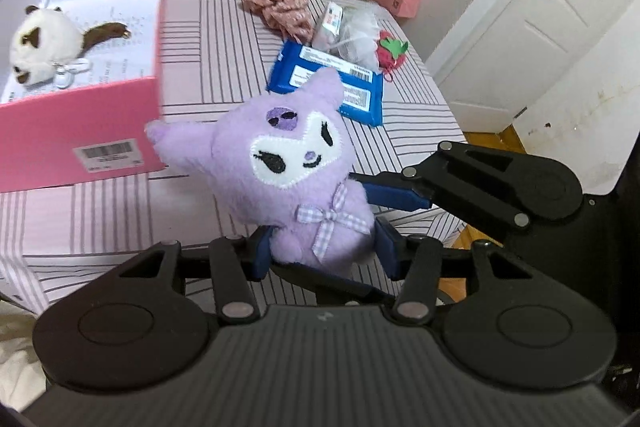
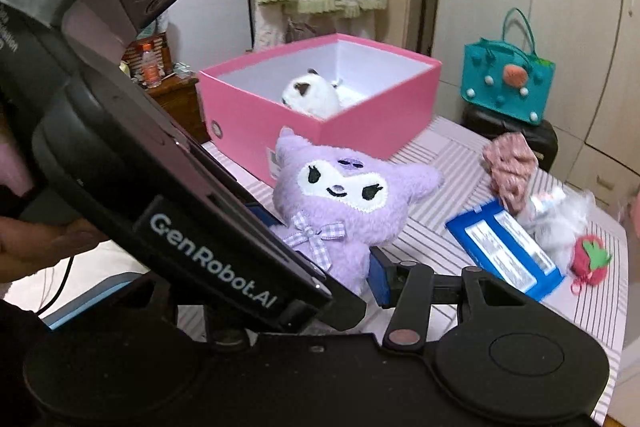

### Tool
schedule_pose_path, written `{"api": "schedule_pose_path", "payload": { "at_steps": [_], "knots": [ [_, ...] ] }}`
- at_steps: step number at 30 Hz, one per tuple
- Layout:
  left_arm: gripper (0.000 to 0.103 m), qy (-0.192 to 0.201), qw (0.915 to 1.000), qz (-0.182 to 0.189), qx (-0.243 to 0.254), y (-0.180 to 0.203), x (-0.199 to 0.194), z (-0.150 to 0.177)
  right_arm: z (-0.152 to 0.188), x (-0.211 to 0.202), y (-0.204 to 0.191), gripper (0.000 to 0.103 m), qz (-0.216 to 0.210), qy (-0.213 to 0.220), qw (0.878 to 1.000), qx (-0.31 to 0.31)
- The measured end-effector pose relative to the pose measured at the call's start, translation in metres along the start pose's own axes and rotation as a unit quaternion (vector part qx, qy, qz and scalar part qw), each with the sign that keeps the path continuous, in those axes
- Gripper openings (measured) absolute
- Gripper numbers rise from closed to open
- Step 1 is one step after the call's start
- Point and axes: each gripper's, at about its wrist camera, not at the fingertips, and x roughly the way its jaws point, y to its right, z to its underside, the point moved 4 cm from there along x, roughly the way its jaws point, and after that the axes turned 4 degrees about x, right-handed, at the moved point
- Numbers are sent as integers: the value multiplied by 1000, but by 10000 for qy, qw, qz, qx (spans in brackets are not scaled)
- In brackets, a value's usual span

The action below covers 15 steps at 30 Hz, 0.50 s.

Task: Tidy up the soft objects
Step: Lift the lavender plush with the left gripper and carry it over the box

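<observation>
Purple plush doll point(image 1: 296, 171) with a white embroidered face and a checked bow sits upright in the left gripper point(image 1: 324, 253), whose blue-padded fingers point(image 1: 262, 253) are clamped on both sides of its lower body, holding it above the striped pink-and-white table cover point(image 1: 216, 39). In this left wrist view the right gripper point(image 1: 394, 193) reaches in from the right, one blue finger point(image 1: 400, 197) touching the doll's side by the bow; I cannot tell from here how wide it stands. An open pink cardboard box point(image 1: 76, 131) stands to the left, its near corner just beside the doll's ear, with a white-and-brown plush animal point(image 1: 44, 45) lying inside. Bare cover stretches between box and doll. Further back lie a blue flat packet point(image 1: 352, 95), a pink patterned fabric bundle point(image 1: 282, 1), a clear plastic bag point(image 1: 352, 35) and a red knitted strawberry point(image 1: 390, 55), the last close to the table's right edge.

From the right wrist view the doll point(image 2: 340, 211) stands in front of the pink box point(image 2: 320, 123), and one blue finger point(image 2: 380, 279) presses its lower right side. The left gripper's black body point(image 2: 168, 211) crosses in front and hides the opposite finger, so the right claw's grip cannot be judged. The packet point(image 2: 508, 247) and strawberry point(image 2: 590, 259) lie to the right, with open striped cover point(image 2: 436, 183) between them and the doll.
</observation>
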Motion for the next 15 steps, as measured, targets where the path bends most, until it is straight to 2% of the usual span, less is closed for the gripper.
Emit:
{"api": "schedule_pose_path", "payload": {
  "at_steps": [8, 15],
  "knots": [
    [49, -2, 9999, -18, -121, -14, -33, -5, -27, -8, -25, 55, -232, -27, 9994, -246],
    [49, 147, 9998, -61, -92, -31, -52, -18, -51, -3, -37, 56, -302, 24, 9991, -296]
  ]
}}
